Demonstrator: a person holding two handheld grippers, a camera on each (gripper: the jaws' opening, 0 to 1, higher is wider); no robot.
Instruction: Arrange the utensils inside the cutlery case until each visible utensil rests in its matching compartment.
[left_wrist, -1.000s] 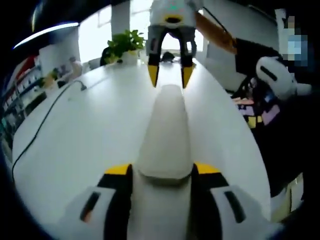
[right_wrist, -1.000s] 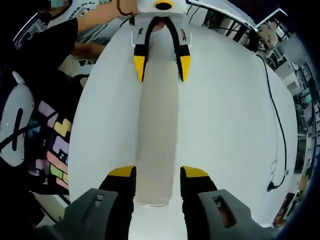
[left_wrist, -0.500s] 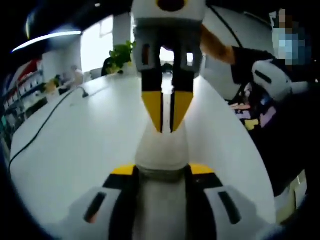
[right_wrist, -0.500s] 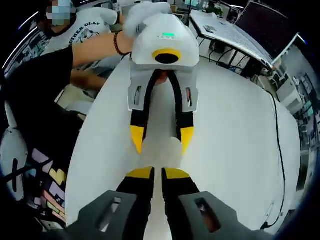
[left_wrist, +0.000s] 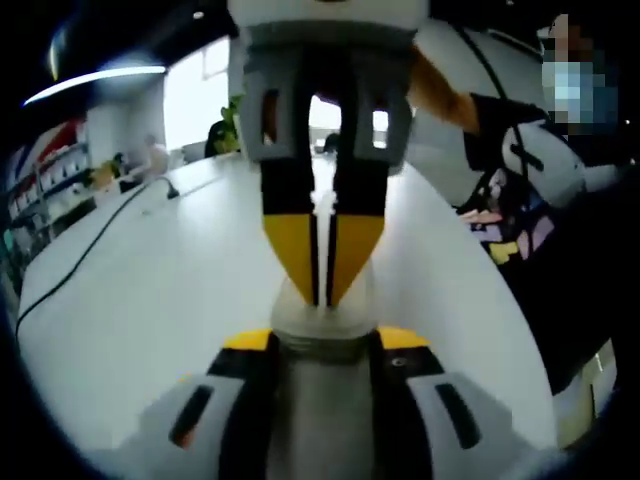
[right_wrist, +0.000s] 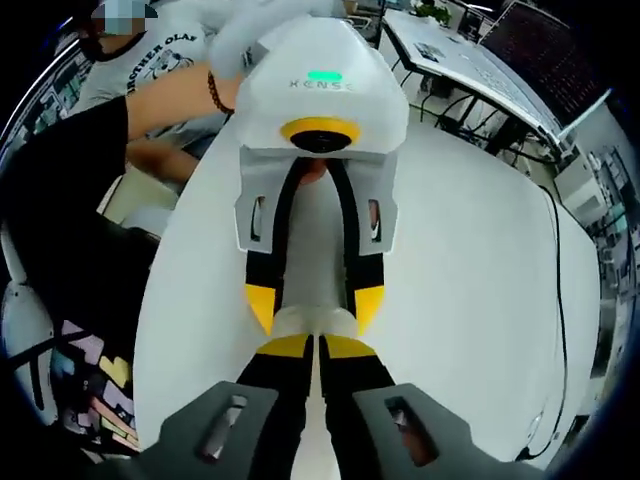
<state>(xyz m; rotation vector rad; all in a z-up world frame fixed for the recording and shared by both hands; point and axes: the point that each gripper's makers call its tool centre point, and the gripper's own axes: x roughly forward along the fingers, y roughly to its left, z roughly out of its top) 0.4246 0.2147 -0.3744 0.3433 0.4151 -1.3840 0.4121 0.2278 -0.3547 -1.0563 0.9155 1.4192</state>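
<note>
Left gripper view: left gripper (left_wrist: 320, 345) pinches a smooth, rounded white case (left_wrist: 320, 318); right gripper (left_wrist: 320, 285) fingers pressed together.

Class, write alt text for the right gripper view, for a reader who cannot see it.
The right gripper, jaws closed, meets the left gripper head-on; the left's yellow-tipped jaws hold a pale case above a white table. A person's hand grips the left gripper at the top, with a black cable on the table at right.
</note>
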